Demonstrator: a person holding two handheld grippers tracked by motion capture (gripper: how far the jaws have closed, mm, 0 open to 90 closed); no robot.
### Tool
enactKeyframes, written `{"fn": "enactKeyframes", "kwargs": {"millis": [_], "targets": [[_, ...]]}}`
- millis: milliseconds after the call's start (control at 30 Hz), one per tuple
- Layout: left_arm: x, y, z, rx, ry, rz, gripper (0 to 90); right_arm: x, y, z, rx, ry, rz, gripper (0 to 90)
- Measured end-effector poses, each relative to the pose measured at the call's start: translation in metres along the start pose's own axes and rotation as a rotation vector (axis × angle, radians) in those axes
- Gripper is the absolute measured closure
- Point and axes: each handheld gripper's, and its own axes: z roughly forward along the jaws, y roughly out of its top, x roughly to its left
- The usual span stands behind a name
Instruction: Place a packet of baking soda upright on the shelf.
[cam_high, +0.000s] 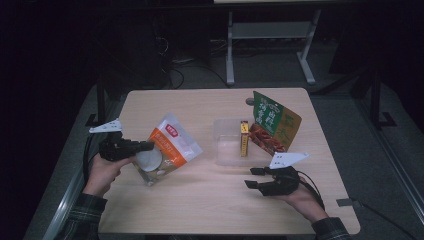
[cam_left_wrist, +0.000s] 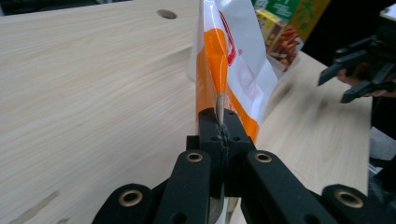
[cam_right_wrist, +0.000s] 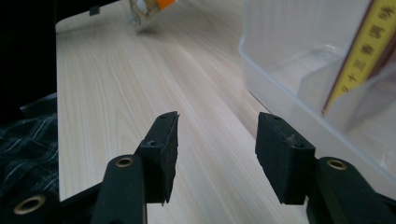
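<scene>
At left of the high view, the left gripper pinches the light, floppy orange-white pouch by its edge seam; the right gripper stands empty, jaws apart.

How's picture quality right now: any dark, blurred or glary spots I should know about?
High view: room dark, table evenly lit, soft. Left gripper view: orange pouch sharp at the left tongs, far packs blurred. Right gripper view: right tongs crisp, clear tub hazy.

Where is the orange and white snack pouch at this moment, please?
In the high view the orange and white pouch sits left of centre, lifted over the table in the shut left gripper, left of the clear plastic bin.
</scene>
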Motion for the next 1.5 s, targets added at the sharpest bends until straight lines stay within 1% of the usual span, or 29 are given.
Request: {"fn": "enactKeyframes", "kwargs": {"millis": [33,67,100,167,200,233,300,333,367,400,467,533,633,733,800,933,1067,1100,1133,1167,1200,1267,1333,1500], "targets": [[-0.003,0.000,0.002,-0.002,-0.009,0.003,89.8,0.001,0.002,0.002,-0.004,0.001,-0.002,49.5],[-0.003,0.000,0.002,-0.002,-0.009,0.003,89.8,0.002,0.003,0.003,-0.002,0.008,0.002,49.8],[-0.008,0.001,0.005,-0.007,-0.027,0.006,89.8,0.003,0.005,0.005,-0.001,0.010,-0.005,50.1],[-0.014,0.001,0.009,-0.007,-0.044,0.014,89.8,0.004,0.007,0.009,-0.003,0.018,-0.012,50.5],[-0.014,0.001,0.009,-0.007,-0.044,0.014,89.8,0.004,0.009,0.010,-0.006,0.027,-0.015,50.5],[-0.019,0.002,0.014,-0.012,-0.061,0.020,89.8,0.005,0.010,0.011,-0.010,0.030,-0.013,50.5],[-0.025,0.003,0.019,-0.013,-0.081,0.027,89.8,0.006,0.013,0.013,-0.024,0.042,-0.014,50.5],[-0.025,0.003,0.019,-0.013,-0.081,0.027,89.8,0.006,0.015,0.014,-0.033,0.052,-0.017,50.5],[-0.031,0.005,0.024,-0.013,-0.098,0.039,89.8,0.006,0.016,0.015,-0.042,0.061,-0.011,50.5],[-0.034,0.005,0.026,-0.017,-0.107,0.041,89.8,0.006,0.018,0.016,-0.049,0.068,-0.014,50.5],[-0.040,0.007,0.030,-0.020,-0.118,0.053,89.8,0.007,0.022,0.019,-0.051,0.076,-0.017,50.4],[-0.046,0.009,0.033,-0.027,-0.132,0.059,89.8,0.008,0.026,0.022,-0.067,0.082,-0.028,50.4],[-0.054,0.010,0.038,-0.034,-0.151,0.074,89.8,0.009,0.032,0.026,-0.086,0.093,-0.025,50.5],[-0.062,0.011,0.043,-0.036,-0.172,0.079,89.8,0.010,0.038,0.031,-0.113,0.114,-0.025,51.1],[-0.065,0.011,0.046,-0.037,-0.190,0.078,89.8,0.011,0.040,0.035,-0.117,0.116,-0.033,52.6],[-0.072,0.011,0.051,-0.042,-0.197,0.087,89.8,0.014,0.046,0.042,-0.133,0.144,-0.039,54.8],[-0.076,0.010,0.055,-0.035,-0.202,0.096,89.8,0.016,0.050,0.045,-0.151,0.167,-0.039,59.6],[-0.077,0.010,0.057,-0.042,-0.208,0.086,89.8,0.017,0.051,0.046,-0.151,0.176,-0.033,61.4],[-0.078,0.010,0.057,-0.037,-0.209,0.093,89.8,0.017,0.051,0.047,-0.154,0.181,-0.032,63.0],[-0.079,0.009,0.059,-0.043,-0.212,0.086,89.8,0.017,0.052,0.048,-0.153,0.188,-0.030,65.1],[-0.079,0.009,0.059,-0.037,-0.214,0.097,89.8,0.016,0.052,0.049,-0.157,0.194,-0.030,67.0],[-0.081,0.009,0.061,-0.038,-0.217,0.094,89.8,0.016,0.051,0.049,-0.154,0.210,-0.026,70.1],[-0.082,0.009,0.061,-0.037,-0.218,0.094,89.8,0.016,0.051,0.049,-0.154,0.222,-0.016,73.6],[-0.082,0.009,0.061,-0.040,-0.219,0.093,89.8,0.015,0.051,0.049,-0.164,0.245,-0.013,83.7]]}}
